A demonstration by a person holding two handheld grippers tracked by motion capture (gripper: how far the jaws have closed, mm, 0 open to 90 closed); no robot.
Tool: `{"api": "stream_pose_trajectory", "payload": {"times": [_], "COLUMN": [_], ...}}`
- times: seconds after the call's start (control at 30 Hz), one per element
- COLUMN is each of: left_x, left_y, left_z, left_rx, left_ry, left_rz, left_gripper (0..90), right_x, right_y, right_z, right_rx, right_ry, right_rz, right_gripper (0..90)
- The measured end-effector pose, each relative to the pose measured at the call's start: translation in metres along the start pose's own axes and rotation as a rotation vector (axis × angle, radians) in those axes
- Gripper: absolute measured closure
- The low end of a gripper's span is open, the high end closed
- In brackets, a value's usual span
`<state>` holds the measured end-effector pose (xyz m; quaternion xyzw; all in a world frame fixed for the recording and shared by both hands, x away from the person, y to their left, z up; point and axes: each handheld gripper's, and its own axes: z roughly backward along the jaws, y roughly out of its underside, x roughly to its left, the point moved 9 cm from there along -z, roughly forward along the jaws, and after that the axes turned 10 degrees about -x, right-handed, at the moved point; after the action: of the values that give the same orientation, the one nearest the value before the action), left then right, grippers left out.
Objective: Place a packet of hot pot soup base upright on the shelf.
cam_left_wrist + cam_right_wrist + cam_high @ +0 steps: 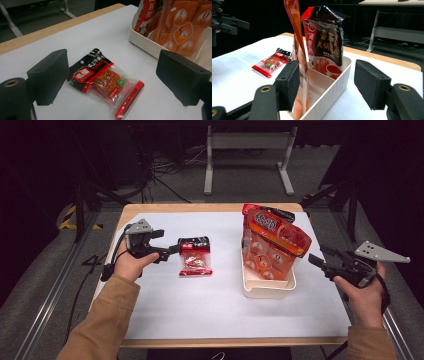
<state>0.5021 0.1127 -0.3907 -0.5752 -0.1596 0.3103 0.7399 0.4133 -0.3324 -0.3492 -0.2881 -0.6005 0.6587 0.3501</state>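
On the white bench (200,310) a small red and black snack packet (194,256) lies flat, left of the middle. The left gripper (172,249) is held just beside the left edge of this packet, and it points to the right. In the left gripper view the two black jaws stand wide apart, with the packet (106,81) on the bench between and beyond them; the pads do not press on it.

To the right of the middle stands a white bin (267,287). Inside it are two pouches. The orange pouch (274,247) leans at the near side, and the dark red pouch (260,211) stands behind it at the far end. In the right gripper view the dark red pouch (325,41) stands upright in the bin (329,93), and the orange pouch (295,32) shows as a thin edge.

The right gripper (320,257) is held to the right of the bin, apart from it, and it points left toward it. Its jaws are apart and nothing is between them.
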Motion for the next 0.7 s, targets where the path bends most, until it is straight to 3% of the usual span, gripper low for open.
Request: {"api": "stream_pose_trajectory", "payload": {"times": [0.3, 0.7], "left_x": [0.016, 0.033], "left_y": [-0.002, -0.007], "left_z": [-0.017, -0.051], "left_rx": [0.002, 0.038], "left_ry": [-0.002, 0.009], "left_rz": [0.035, -0.006], "left_gripper": [16.9, 17.7], "right_x": [-0.006, -0.018], "right_y": [0.011, 0.028], "right_z": [-0.006, -0.008], "right_rx": [0.021, 0.058], "right_ry": [-0.001, 0.029], "right_rz": [-0.023, -0.024], "right_gripper": [37.1, 37.4]}}
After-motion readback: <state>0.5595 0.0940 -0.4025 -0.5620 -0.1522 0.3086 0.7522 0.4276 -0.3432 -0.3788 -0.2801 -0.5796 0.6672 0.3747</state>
